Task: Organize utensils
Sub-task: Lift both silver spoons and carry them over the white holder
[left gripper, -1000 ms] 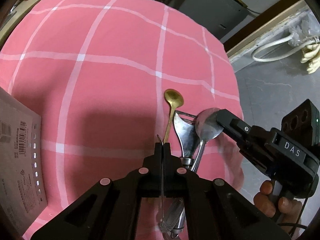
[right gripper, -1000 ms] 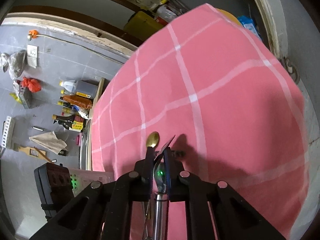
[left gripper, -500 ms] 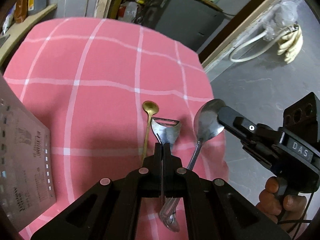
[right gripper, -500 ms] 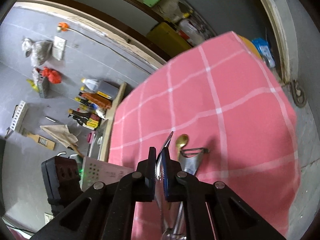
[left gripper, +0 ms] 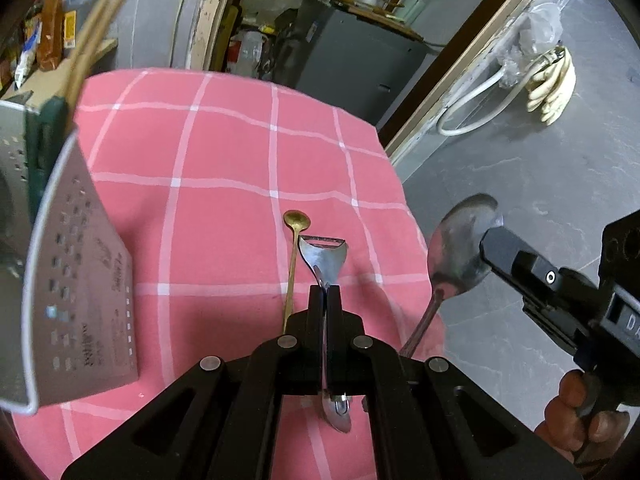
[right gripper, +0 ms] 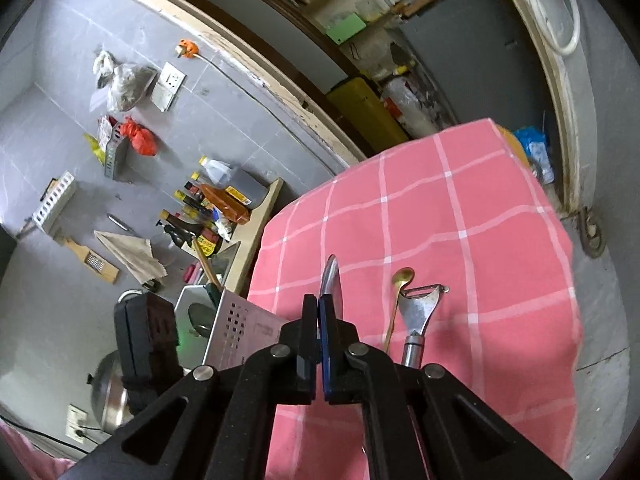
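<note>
At the far left of the left wrist view stands a perforated metal utensil holder [left gripper: 76, 280] on the pink checked worktop [left gripper: 224, 208]; wooden chopsticks [left gripper: 100, 20] rise out of its top at the upper left of the frame. In the right wrist view the same holder [right gripper: 240, 328] appears at the lower left, and something metallic lies inside it, but I cannot tell what.

In the middle of the left wrist view, the left hand-held gripper [left gripper: 325, 296] is narrow, its two fingers pressed on a thin metal handle. Just beyond its tips lie a small gold spoon [left gripper: 295, 256] and, beside it on the right, a steel peeler [left gripper: 324, 258], both flat on the cloth.

At the right of this view, the right hand-held gripper [left gripper: 496, 244] clamps the bowl of a large steel spoon [left gripper: 456, 256], which is lifted beside the worktop edge. In the right wrist view, this gripper [right gripper: 319, 316] is nearly closed on the spoon [right gripper: 332, 284], seen edge-on.
</note>
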The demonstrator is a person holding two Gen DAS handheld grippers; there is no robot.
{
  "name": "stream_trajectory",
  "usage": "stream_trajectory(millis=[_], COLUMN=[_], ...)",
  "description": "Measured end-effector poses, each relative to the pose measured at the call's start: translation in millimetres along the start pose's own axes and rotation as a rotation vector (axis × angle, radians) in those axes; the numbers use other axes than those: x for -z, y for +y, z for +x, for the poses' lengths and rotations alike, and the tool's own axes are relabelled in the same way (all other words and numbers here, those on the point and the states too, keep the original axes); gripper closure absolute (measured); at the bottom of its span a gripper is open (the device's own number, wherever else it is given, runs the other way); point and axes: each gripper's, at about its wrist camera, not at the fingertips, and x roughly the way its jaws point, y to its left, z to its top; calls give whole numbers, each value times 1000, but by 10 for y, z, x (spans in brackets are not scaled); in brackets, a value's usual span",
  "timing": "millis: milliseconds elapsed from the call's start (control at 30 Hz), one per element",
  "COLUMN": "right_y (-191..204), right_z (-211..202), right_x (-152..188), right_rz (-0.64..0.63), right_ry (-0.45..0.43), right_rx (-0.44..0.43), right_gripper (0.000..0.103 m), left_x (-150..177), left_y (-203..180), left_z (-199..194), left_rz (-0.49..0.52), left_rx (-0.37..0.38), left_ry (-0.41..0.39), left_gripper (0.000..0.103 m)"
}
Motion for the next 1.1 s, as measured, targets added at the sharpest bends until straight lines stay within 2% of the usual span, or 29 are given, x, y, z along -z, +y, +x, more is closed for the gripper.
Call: stream_trajectory(millis=[300, 533, 700, 900, 1100], right_y=[249, 459, 768, 1186, 1627], right_z=[-334, -459, -447, -342, -159], right_x=[113, 117, 30, -119, -185], right_rz=[-46, -84, -151, -229, -307], right_ry=[-110, -192, -246, -297, -326], right_rx=[44, 38, -6, -98, -195], right_gripper=[101, 101, 101, 101, 101], left_x=[-45, -162, -280, -427, -470], left_y=[-95, -87, -54, 69, 343], left_z=[-528, -978, -1403, -1883, -2208], left_rz=[41, 75, 104, 129, 114], left_rx=[37, 42, 12, -51, -121], left_ry=[-110, -218, -327, -453, -531], left_gripper=[103, 103, 103, 103, 103])
